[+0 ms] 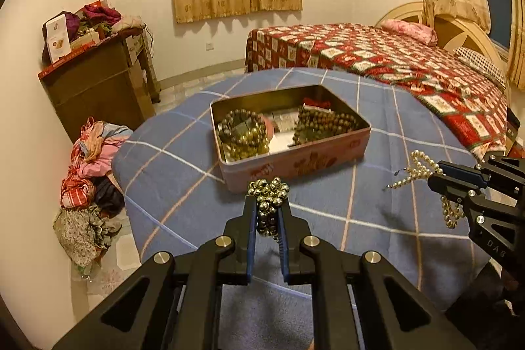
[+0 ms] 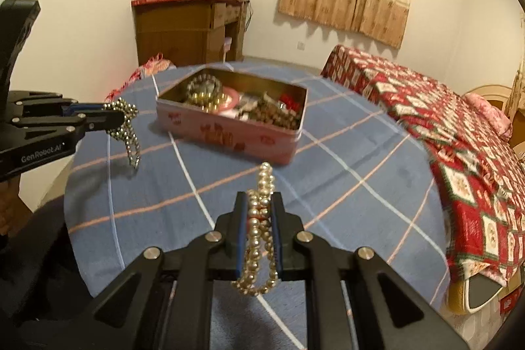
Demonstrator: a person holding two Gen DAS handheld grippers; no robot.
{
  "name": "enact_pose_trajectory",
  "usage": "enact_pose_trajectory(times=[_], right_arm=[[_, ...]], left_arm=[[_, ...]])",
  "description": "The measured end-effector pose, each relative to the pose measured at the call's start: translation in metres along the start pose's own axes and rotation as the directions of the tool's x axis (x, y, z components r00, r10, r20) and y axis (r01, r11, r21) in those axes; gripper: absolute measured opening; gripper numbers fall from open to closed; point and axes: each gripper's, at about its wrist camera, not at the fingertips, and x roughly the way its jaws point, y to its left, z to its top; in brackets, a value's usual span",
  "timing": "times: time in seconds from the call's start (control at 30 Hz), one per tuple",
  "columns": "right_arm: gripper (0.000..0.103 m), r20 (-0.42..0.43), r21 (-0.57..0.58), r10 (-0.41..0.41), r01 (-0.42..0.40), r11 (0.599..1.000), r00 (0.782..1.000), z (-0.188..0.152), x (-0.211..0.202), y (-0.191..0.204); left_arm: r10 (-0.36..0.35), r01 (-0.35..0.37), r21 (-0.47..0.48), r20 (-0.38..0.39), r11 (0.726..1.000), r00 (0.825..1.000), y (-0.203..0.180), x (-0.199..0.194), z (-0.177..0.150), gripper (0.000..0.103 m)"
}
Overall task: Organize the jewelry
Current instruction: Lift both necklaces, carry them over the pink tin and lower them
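Note:
A pink rectangular tin (image 1: 295, 164) (image 2: 229, 133) stands open on the blue checked cloth and holds several bead bracelets and necklaces. My left gripper (image 1: 268, 204) (image 2: 121, 120) is shut on a dark metallic bead necklace (image 1: 269, 195) (image 2: 126, 133), held above the cloth just in front of the tin. My right gripper (image 2: 259, 202) (image 1: 433, 182) is shut on a pearl necklace (image 2: 259, 235) (image 1: 416, 169), held above the cloth to the right of the tin. Loops of both necklaces hang below the fingers.
The table under the blue cloth (image 1: 361, 202) is round. A bed with a red patterned cover (image 1: 393, 61) stands behind it on the right. A brown cabinet (image 1: 98, 87) and a pile of clothes (image 1: 88, 179) lie to the left.

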Motion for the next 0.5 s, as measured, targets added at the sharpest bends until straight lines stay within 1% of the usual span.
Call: enact_pose_trajectory(times=[0.17, 0.3, 0.5], right_arm=[[0.015, 0.056, -0.005, -0.005, 0.005, 1.000, 0.998, 0.015, -0.011, -0.002], [0.015, 0.091, -0.009, -0.007, 0.008, 1.000, 0.996, 0.029, -0.013, -0.005], [0.015, 0.115, -0.021, -0.019, 0.021, 1.000, 0.993, 0.047, -0.008, -0.008]], left_arm=[[0.003, -0.003, 0.019, 0.030, 1.000, 1.000, -0.002, -0.008, 0.013, 0.011], [0.022, -0.024, 0.034, 0.051, 0.999, 0.998, -0.002, -0.010, 0.024, 0.011], [0.045, -0.048, 0.033, 0.088, 0.998, 0.995, 0.003, -0.009, 0.046, 0.011]])
